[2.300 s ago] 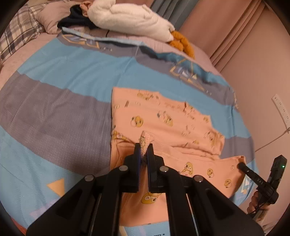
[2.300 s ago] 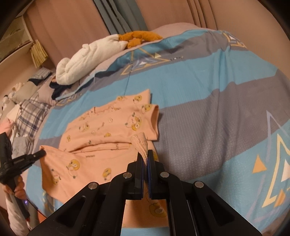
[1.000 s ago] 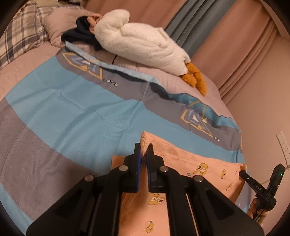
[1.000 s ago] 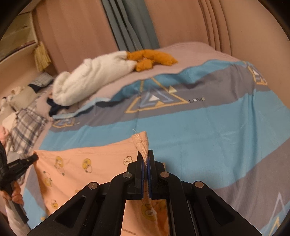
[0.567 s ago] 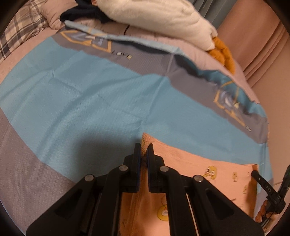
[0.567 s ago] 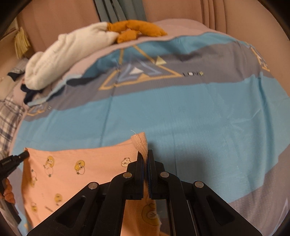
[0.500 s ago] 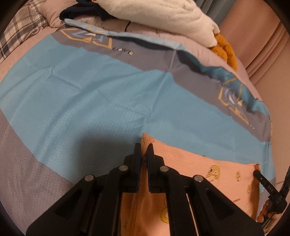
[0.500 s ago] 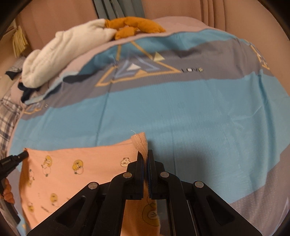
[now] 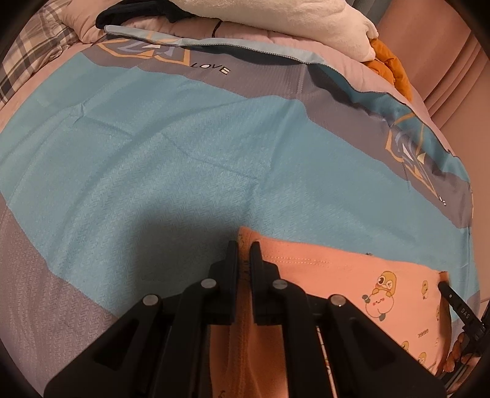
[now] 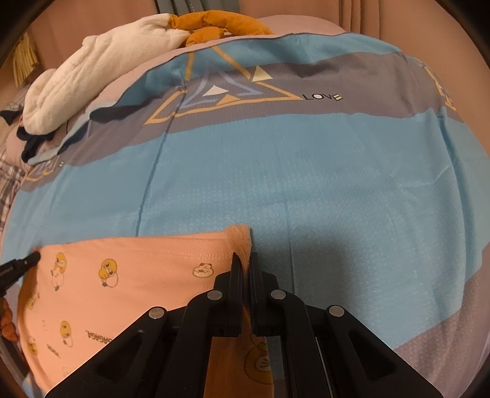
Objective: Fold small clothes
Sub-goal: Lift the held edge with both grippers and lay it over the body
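Garment (image 9: 337,275) edge flat, bedspread (image 9: 153,159) beyond

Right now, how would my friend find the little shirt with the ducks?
Look at the big bed cover with blue and grey stripes. On its near edge lies the peach shirt, printed with yellow cartoon ducks. It is the only peach thing there; the white blanket and orange cloth lie far behind.

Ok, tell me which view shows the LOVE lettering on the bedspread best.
The right wrist view: the LOVE lettering sits upright and sharp beside the triangle design. The left wrist view shows it slanted, near the top.
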Demonstrator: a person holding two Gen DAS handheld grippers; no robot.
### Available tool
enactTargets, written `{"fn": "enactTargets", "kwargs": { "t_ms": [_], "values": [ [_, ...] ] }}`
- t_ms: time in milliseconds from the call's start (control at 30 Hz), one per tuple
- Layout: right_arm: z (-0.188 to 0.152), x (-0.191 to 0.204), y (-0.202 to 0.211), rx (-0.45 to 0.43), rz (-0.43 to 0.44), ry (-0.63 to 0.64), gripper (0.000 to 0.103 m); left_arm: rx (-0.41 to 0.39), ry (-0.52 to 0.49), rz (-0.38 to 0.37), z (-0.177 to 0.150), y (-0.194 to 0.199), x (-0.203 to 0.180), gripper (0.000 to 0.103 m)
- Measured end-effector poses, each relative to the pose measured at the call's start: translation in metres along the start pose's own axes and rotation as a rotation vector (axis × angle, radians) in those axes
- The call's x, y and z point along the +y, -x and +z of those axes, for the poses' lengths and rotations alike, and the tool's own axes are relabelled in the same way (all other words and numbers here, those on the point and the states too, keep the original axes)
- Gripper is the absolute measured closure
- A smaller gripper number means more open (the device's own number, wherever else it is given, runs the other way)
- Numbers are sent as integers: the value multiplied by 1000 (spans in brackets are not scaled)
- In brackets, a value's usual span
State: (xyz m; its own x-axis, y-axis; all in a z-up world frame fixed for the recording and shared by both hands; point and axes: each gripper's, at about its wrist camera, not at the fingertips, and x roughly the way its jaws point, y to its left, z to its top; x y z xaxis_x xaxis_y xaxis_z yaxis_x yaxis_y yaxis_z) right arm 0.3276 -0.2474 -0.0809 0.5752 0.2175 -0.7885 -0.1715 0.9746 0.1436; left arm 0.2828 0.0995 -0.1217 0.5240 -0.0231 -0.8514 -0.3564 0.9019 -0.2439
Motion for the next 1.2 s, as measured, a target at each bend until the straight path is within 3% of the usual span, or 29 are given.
{"fn": "enactTargets", "kwargs": {
  "t_ms": [700, 800, 867, 933, 1033, 1200],
  "values": [
    [-1, 5, -7, 9, -54, 16, 99, 4, 23, 31, 0, -3, -2, 92],
    [-1, 4, -8, 14, -64, 8, 99, 15, 29, 29, 1, -1, -2, 89],
    [-1, 4, -7, 15, -68, 11, 99, 17, 9, 46, -1, 5, -4, 82],
    [-2, 4, -4, 15, -76, 5, 90, 11, -11, 67, -3, 13, -4, 65],
    [-6, 2, 10, 8, -108, -27, 62, -6, -19, 46, -12, 30, -2, 51],
    [-15, 2, 40, -14, -86, -54, 53, -41, -44, -22, -29, 72, -3, 37]
  ]
}}
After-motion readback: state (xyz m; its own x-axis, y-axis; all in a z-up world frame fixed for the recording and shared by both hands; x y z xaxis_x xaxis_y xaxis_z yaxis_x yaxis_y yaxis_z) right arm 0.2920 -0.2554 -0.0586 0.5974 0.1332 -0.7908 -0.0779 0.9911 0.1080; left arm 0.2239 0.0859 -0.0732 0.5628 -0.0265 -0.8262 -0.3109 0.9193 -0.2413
